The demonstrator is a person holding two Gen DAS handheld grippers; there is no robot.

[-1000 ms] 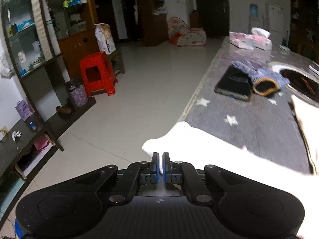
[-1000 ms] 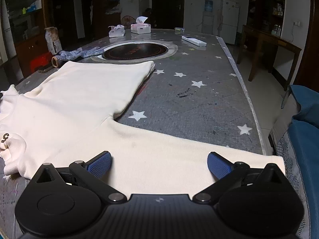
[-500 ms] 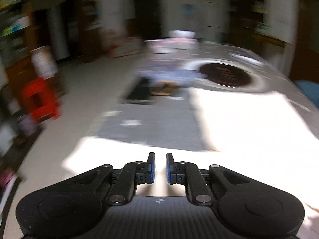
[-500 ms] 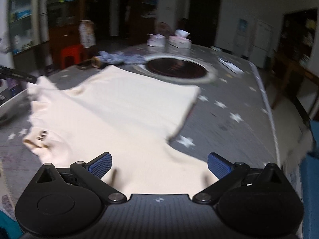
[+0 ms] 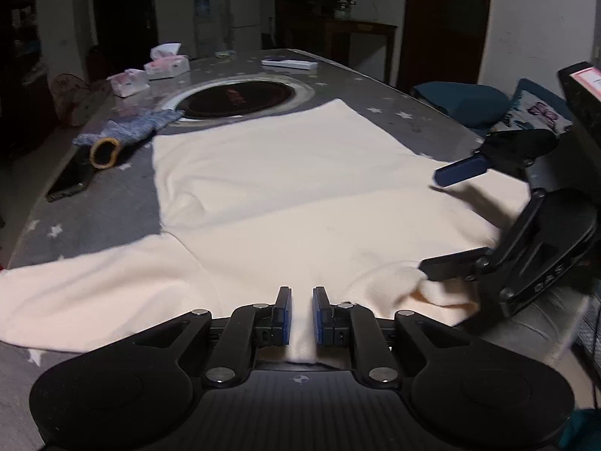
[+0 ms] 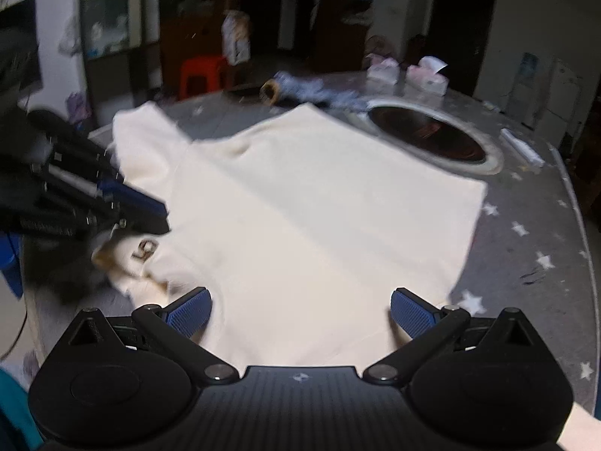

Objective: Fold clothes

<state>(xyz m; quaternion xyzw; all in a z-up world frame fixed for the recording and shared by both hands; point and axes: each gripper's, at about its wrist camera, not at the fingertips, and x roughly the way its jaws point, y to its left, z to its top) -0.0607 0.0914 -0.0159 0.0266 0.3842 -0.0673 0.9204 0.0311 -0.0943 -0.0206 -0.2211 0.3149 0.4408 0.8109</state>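
We see a cream sweater [image 6: 300,203] spread flat on the grey star-patterned table [image 6: 533,248]. Our right gripper [image 6: 298,310] hangs over the sweater's near edge, its blue pads wide apart with cloth lying flat beneath. The left gripper [image 6: 112,203] sits at the sweater's left side by the collar, blurred. Beyond the sweater lie a round inset burner [image 6: 432,135] and tissue boxes [image 6: 428,75].

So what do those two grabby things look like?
Both tongs are black plastic. The left tongs and the right tongs each have two round humps, a ribbed middle with a tiny logo, silver rivets on jointed arms, and blue bumpy pads.
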